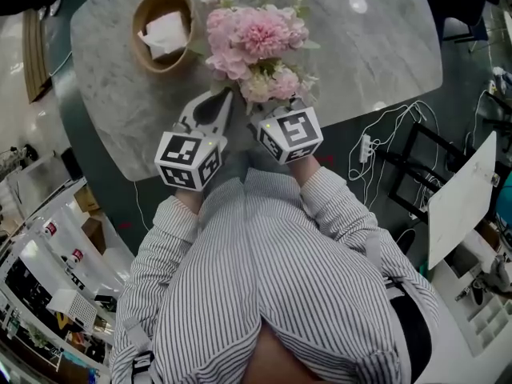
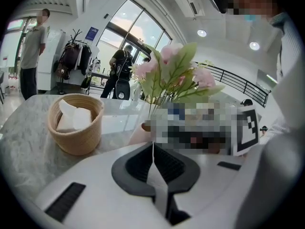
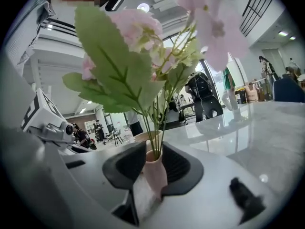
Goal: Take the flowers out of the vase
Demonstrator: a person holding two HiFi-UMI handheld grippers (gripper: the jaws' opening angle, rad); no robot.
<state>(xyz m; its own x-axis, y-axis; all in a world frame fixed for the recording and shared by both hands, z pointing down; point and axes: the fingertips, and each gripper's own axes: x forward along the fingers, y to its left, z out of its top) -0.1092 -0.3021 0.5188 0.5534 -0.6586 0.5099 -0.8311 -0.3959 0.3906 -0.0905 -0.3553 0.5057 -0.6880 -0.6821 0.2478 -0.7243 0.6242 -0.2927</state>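
Observation:
A bunch of pink flowers (image 1: pixel 256 42) with green leaves stands in a pale pink vase (image 3: pixel 153 175) on the marble table (image 1: pixel 360 46). My right gripper (image 3: pixel 153 163) is shut on the vase's narrow neck, which fills the space between both dark pads; the stems (image 3: pixel 155 128) rise straight up from between them. In the head view the blooms hide the vase and the right gripper's tips (image 1: pixel 268 114). My left gripper (image 2: pixel 153 149) is shut with nothing in it, just left of the bunch (image 2: pixel 174 75), its tip (image 1: pixel 226 96) near the flowers' lower edge.
A woven basket (image 1: pixel 164 30) holding white napkins (image 2: pixel 74 118) sits on the table to the left of the flowers. The table's near edge runs just under both grippers. Cables and a power strip (image 1: pixel 366 146) lie on the floor to the right. People stand in the background (image 2: pixel 119 73).

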